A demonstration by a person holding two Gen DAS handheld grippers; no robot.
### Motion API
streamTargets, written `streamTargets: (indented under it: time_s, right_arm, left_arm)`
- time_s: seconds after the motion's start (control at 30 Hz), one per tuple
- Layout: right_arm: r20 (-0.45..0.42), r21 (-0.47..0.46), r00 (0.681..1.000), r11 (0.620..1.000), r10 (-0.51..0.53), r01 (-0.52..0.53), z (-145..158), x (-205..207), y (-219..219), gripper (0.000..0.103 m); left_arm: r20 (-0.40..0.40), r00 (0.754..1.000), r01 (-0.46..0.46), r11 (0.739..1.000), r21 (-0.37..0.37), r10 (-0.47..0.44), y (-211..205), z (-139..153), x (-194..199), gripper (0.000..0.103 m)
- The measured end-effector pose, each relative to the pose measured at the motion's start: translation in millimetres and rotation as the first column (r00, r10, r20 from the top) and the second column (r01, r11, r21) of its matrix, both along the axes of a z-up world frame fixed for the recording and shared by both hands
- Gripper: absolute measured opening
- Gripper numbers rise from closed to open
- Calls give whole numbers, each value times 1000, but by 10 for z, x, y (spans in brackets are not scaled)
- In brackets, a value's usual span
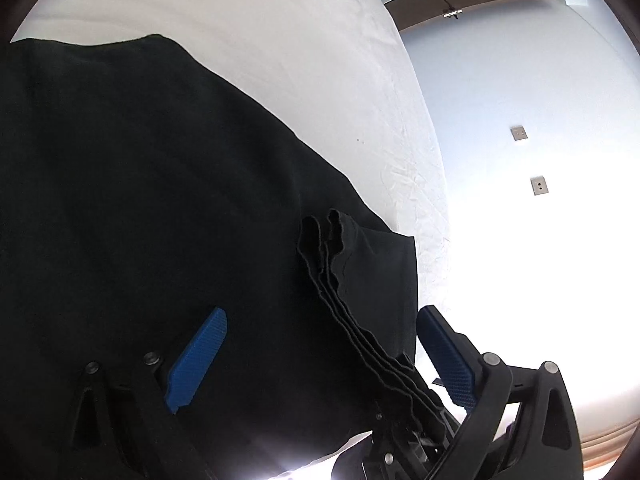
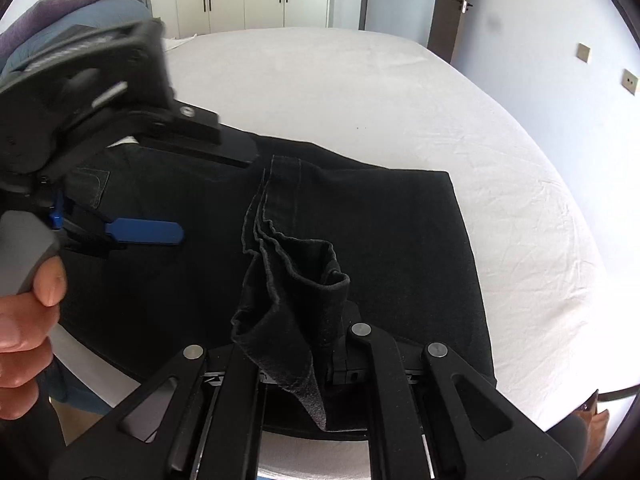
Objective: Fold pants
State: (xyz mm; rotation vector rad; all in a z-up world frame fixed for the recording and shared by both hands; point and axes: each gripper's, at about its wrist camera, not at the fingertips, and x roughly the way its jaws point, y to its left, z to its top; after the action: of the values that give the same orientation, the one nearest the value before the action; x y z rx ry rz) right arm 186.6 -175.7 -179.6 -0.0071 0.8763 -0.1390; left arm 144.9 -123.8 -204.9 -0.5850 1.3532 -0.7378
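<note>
Black denim pants (image 2: 380,216) lie folded; right hand-held gripper (image 2: 320,364) pinches wavy hems, left hand-held gripper (image 1: 320,344) gapes.

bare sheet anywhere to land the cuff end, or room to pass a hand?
Free: white sheet beyond the black pants, toward the wardrobe, and the strip on their right, up to the bed's edge. Crowded: the near left, where the left gripper hovers open over the pants; the right gripper is shut on the bunched cuffs.
</note>
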Motion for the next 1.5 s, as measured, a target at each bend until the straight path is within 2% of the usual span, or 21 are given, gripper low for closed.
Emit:
streamTargets:
  time_s: [0.13,0.3,0.37,0.43,0.53,0.63,0.9,1.0,1.2,1.37,1.5]
  right_arm:
    - [23,6,1000,1000,-1,1,126,-12,5,6]
    - [28,-2,1000,1000,12,-12,166,-128,68,6]
    - [27,4,1000,1000,15,-15,182,-153,103,6]
    - [32,7,999,1000,19,-20,210,-95,-73,6]
    - [40,-1,998,999,42,-42,254,-143,-44,6]
    - [37,-4,997,997,71,-71,271,-167,23,6]
    - [44,11,980,981,192,-193,336,-146,415,6]
    - [29,13,968,968,249,-249,299,-120,633,6]
    - [-35,61,946,945,323,-321,38,-71,998,6]
    - [-78,88,937,939,339,-333,-130,-73,1115,7]
    - [-104,98,936,940,337,-328,-190,-92,1130,9]
  left_arm:
    - [-59,998,-10,1000,-27,8,-61,-32,124,98]
    - [-68,997,21,1000,0,-21,-128,-25,198,96]
    - [-56,997,51,999,16,-50,-134,-18,211,81]
    - [-62,994,92,995,38,-90,-212,-32,278,52]
    - [-49,989,146,987,64,-143,-230,1,338,22]
    - [-2,983,185,979,84,-186,-136,114,413,14]
    - [119,953,254,948,192,-279,309,421,665,11]
    - [121,954,243,944,222,-273,479,412,800,11]
    - [104,960,220,928,300,-261,716,233,908,10]
    - [89,971,188,937,294,-223,766,131,985,11]
    - [86,971,189,933,306,-224,683,71,1031,11]
